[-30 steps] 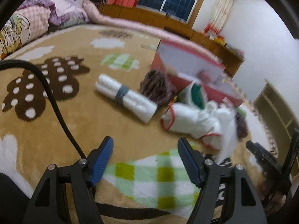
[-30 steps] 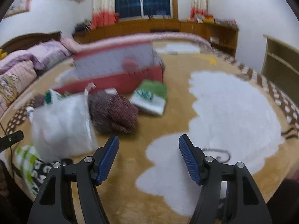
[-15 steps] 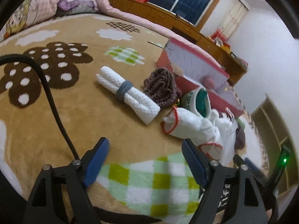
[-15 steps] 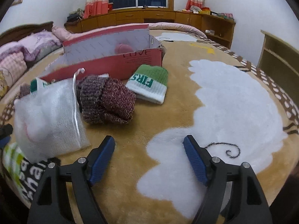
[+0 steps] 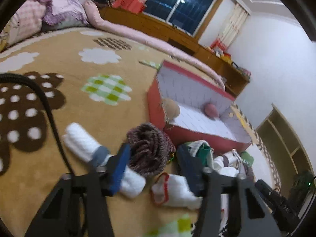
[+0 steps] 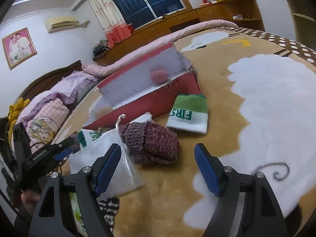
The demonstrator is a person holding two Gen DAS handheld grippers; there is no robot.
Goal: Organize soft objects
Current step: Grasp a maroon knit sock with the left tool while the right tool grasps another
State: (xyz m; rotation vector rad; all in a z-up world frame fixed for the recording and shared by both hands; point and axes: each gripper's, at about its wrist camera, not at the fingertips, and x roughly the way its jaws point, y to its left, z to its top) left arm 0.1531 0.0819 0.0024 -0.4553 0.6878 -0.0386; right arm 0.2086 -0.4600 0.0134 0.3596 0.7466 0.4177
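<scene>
L gripper (image 5: 154,158) closing around maroon knit hat (image 5: 151,151), contact unclear w/ blur; R gripper (image 6: 158,165) wide open, empty.

A dark window (image 6: 147,1) with curtains (image 6: 110,21) sits above a long wooden cabinet (image 6: 177,22), an air conditioner (image 6: 61,23) and a framed photo (image 6: 18,47) hang on the wall, and pillows (image 5: 35,17) lie by the headboard (image 6: 49,81).

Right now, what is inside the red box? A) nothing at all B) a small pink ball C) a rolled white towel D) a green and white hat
B: a small pink ball sits inside the red box, against its white back wall; the green and white hat lies outside on the blanket.
</scene>
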